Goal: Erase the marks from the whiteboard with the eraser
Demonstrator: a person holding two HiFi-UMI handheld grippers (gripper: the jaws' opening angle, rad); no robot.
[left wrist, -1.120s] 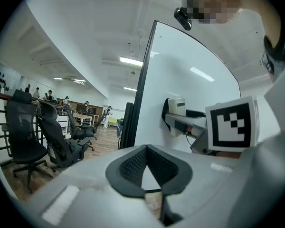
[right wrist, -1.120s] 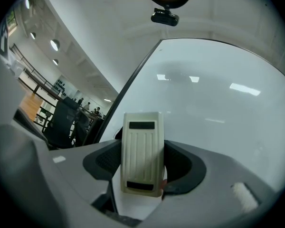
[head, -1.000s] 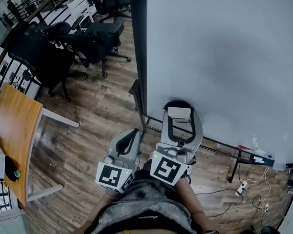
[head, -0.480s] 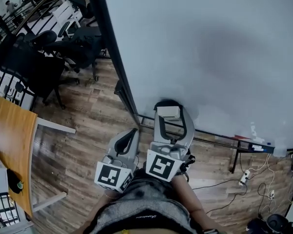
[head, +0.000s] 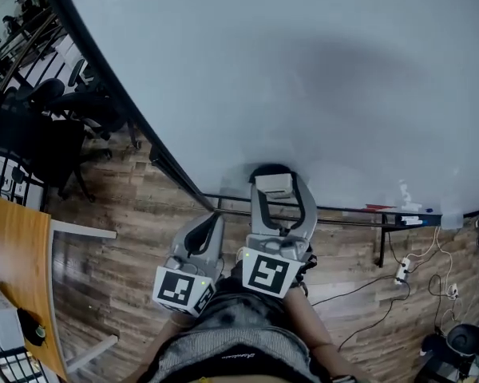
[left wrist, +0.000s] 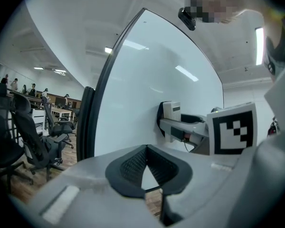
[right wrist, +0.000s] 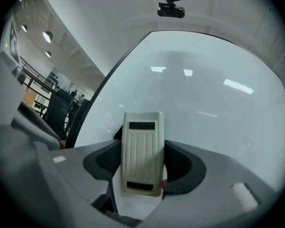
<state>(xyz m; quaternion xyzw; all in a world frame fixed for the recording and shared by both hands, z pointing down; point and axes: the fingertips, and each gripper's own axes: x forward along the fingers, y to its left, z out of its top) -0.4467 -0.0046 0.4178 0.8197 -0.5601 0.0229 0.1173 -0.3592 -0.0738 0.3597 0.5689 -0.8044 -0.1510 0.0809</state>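
The right gripper (right wrist: pixel 142 161) pinches the cream eraser (right wrist: pixel 141 151) by its two long sides. The eraser's long axis runs along the jaws, and its ribbed back faces the camera. In the left gripper view, the eraser's dark felt face appears to rest against the whiteboard (head: pixel 327 78), low on the panel and just above the tray rail (head: pixel 343 210). The board lies straight ahead of these jaws, so any stroke runs across its plane. No distinct marks can be made out. The left gripper (left wrist: pixel 143 171) has its jaws pressed together on nothing and hangs lower, farther from the board.
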